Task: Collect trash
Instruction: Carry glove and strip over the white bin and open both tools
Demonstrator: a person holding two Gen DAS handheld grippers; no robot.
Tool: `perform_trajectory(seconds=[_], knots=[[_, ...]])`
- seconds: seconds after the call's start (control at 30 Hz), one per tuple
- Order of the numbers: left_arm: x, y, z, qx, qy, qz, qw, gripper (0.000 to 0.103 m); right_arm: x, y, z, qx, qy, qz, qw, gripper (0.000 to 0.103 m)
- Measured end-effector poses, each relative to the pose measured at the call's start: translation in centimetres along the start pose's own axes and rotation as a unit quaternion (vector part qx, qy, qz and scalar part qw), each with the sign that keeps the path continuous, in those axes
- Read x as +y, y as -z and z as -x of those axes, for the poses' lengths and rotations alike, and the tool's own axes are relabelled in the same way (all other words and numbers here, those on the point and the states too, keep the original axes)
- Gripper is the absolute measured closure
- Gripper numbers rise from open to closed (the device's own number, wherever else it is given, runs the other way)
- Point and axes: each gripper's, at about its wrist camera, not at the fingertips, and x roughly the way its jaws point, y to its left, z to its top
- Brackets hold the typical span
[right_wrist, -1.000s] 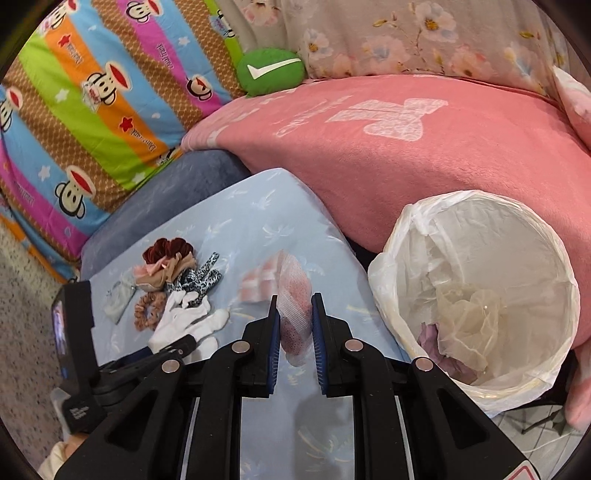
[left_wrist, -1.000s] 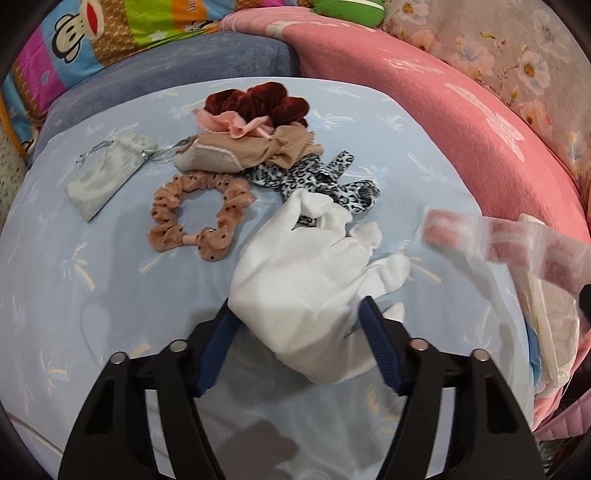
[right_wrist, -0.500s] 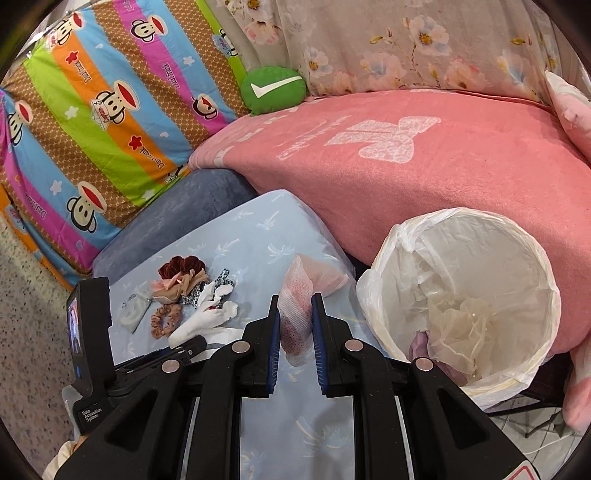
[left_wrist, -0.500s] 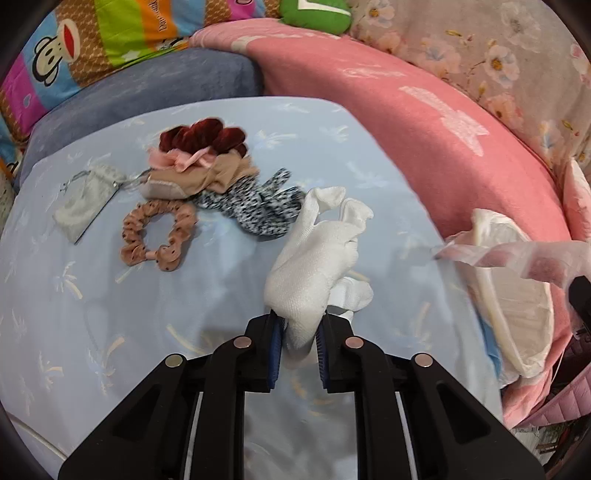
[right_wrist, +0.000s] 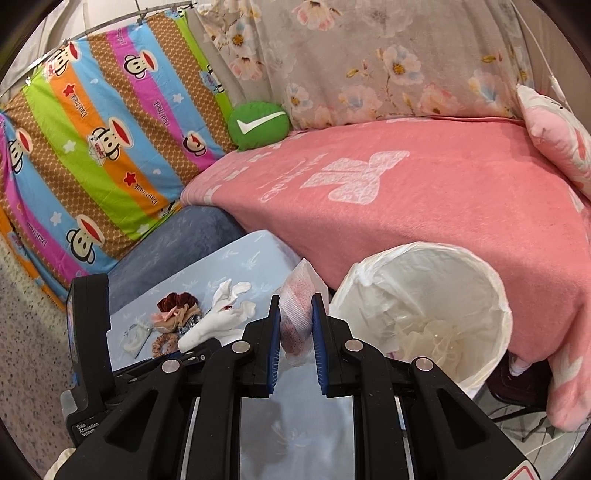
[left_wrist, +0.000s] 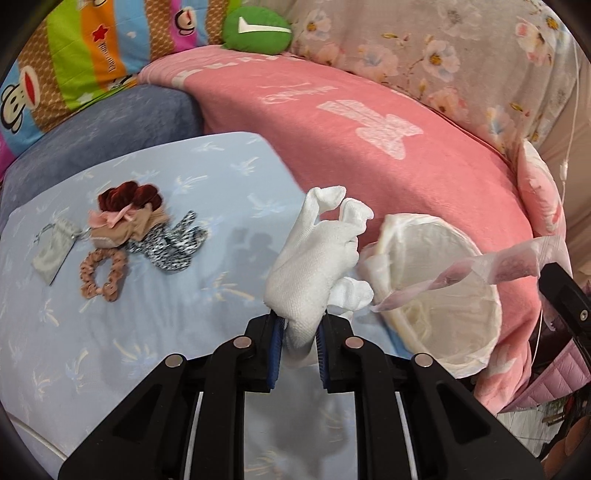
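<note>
My left gripper [left_wrist: 298, 325] is shut on a white glove [left_wrist: 314, 258] and holds it up above the light blue table [left_wrist: 110, 332], just left of the white-lined trash bin [left_wrist: 443, 295]. My right gripper [right_wrist: 294, 321] is shut on a pink and white wrapper [right_wrist: 297, 310], held near the left rim of the bin [right_wrist: 424, 314]. The wrapper also shows in the left wrist view [left_wrist: 498, 266], hanging over the bin. The glove shows in the right wrist view [right_wrist: 218, 317]. The bin holds crumpled plastic.
Hair scrunchies [left_wrist: 129, 225] and a small grey pouch [left_wrist: 55, 247] lie on the table's far left. A pink blanket [left_wrist: 369, 140] covers the sofa behind the bin. A green cushion [left_wrist: 256, 31] and cartoon-print cloth [right_wrist: 92, 129] are at the back.
My left gripper closed on the glove, lifted it off the table and carried it right toward the bin. My right gripper moved the wrapper closer to the bin.
</note>
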Motion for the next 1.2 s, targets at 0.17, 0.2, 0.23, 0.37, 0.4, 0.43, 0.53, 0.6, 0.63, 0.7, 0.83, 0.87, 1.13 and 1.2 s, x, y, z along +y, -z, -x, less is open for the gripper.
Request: perform_trajectory(seconds=[0.17, 0.2, 0.23, 0.37, 0.4, 0.43, 0.53, 0.6, 0.63, 0.7, 0.83, 0.87, 1.13, 1.2], knots=[[-2.9, -0.6, 0.3, -0.009, 0.013, -0.028, 0.9995, 0.087, -2.0, -0.9, 1.7, -0.02, 0.016, -0.012, 1.0, 0.088], [-3.6, -0.7, 0.3, -0.011, 0.016, -0.036, 0.9992, 0.087, -2.4, -1.1, 1.9, -0.023, 0.018, -0.014, 0.999, 0.088], [-4.1, -0.9, 0.2, -0.012, 0.018, -0.041, 0.9989, 0.087, -2.9, -1.4, 2.2, -0.026, 0.022, -0.017, 0.999, 0.088], [-6.3, -1.1, 0.0, -0.012, 0.03, -0.066, 0.9973, 0.087, -4.6, -2.1, 3.0, -0.037, 0.035, -0.026, 0.998, 0.088], [-7.0, -1.2, -0.2, -0.01, 0.034, -0.073, 0.9967, 0.087, -4.9, -2.3, 3.1, -0.038, 0.038, -0.027, 0.998, 0.088], [-7.4, -1.3, -0.3, -0.009, 0.036, -0.077, 0.9964, 0.087, -5.2, -2.4, 3.2, -0.039, 0.04, -0.029, 0.998, 0.088], [-8.8, -1.6, -0.8, -0.002, 0.047, -0.087, 0.9951, 0.086, -6.1, -2.8, 3.6, -0.044, 0.046, -0.035, 0.997, 0.088], [-9.6, -1.7, -1.2, 0.001, 0.051, -0.094, 0.9943, 0.086, -6.6, -3.1, 3.8, -0.046, 0.048, -0.039, 0.997, 0.088], [-9.9, -1.8, -1.3, 0.003, 0.053, -0.095, 0.994, 0.086, -6.9, -3.1, 3.8, -0.047, 0.05, -0.04, 0.997, 0.088], [-10.6, -1.9, -1.8, 0.008, 0.056, -0.101, 0.9933, 0.086, -7.3, -3.2, 3.8, -0.047, 0.052, -0.042, 0.997, 0.088], [-11.7, -1.9, -2.1, 0.011, 0.059, -0.109, 0.9922, 0.085, -7.8, -3.3, 3.7, -0.046, 0.055, -0.047, 0.996, 0.088], [-11.9, -2.0, -2.2, 0.013, 0.06, -0.111, 0.9919, 0.084, -7.9, -3.4, 3.6, -0.045, 0.055, -0.047, 0.996, 0.088], [-12.6, -1.8, -2.7, 0.005, 0.061, -0.11, 0.992, 0.044, -8.6, -3.5, 3.1, -0.041, 0.057, -0.056, 0.996, 0.087], [-12.6, -1.8, -2.8, 0.005, 0.059, -0.109, 0.9922, 0.044, -8.7, -3.6, 2.9, -0.039, 0.056, -0.057, 0.996, 0.086]])
